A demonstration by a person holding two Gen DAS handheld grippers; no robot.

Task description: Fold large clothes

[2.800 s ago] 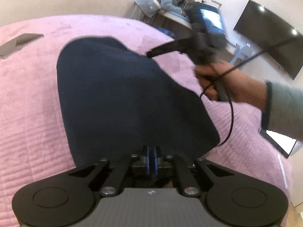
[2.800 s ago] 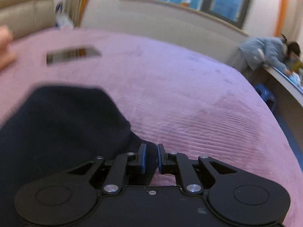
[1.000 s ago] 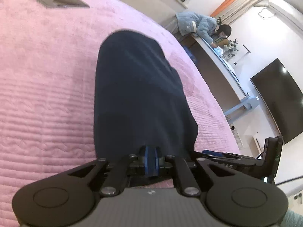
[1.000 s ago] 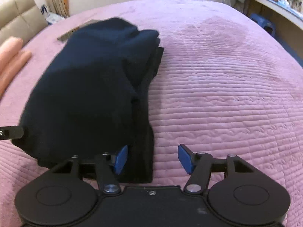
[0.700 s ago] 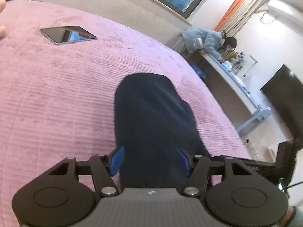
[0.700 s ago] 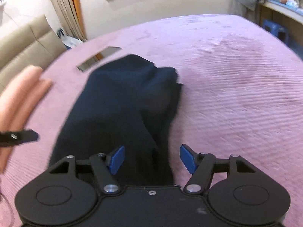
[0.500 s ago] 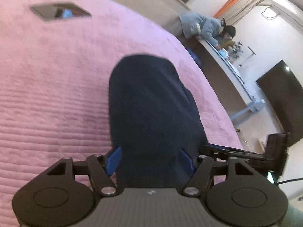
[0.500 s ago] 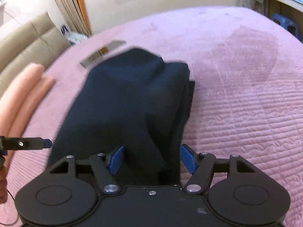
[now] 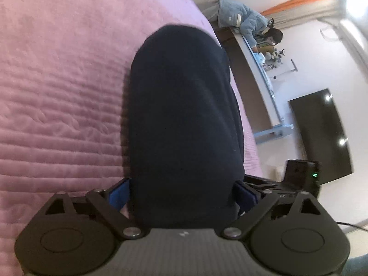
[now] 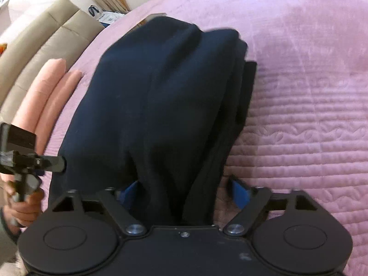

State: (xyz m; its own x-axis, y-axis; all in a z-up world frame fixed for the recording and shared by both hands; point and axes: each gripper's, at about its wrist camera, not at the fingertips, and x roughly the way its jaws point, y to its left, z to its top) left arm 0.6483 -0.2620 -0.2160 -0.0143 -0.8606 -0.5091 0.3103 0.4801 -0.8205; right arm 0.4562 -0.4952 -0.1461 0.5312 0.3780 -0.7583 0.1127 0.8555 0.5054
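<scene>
The pink quilted bedspread [image 9: 57, 115] stretches ahead of and beneath both grippers, soft and ridged, so anything dragged across it may catch and bunch. On it lies the dark navy garment [image 9: 184, 115], folded into a long bundle that runs straight forward from each tool. In the right wrist view its layers [image 10: 161, 96] sit unevenly, with a lower edge poking out toward the right side; a careless next fold could lock that misalignment in. The left gripper [image 9: 181, 194] is spread wide, its blue pads either side of the bundle's near end, not squeezing it. The right gripper [image 10: 186, 192] is likewise spread around the cloth. If either closes here, it probably bites only the upper layers, and lifting would peel the stack apart. A phone [image 10: 150, 17] lies just beyond the garment's far end.
</scene>
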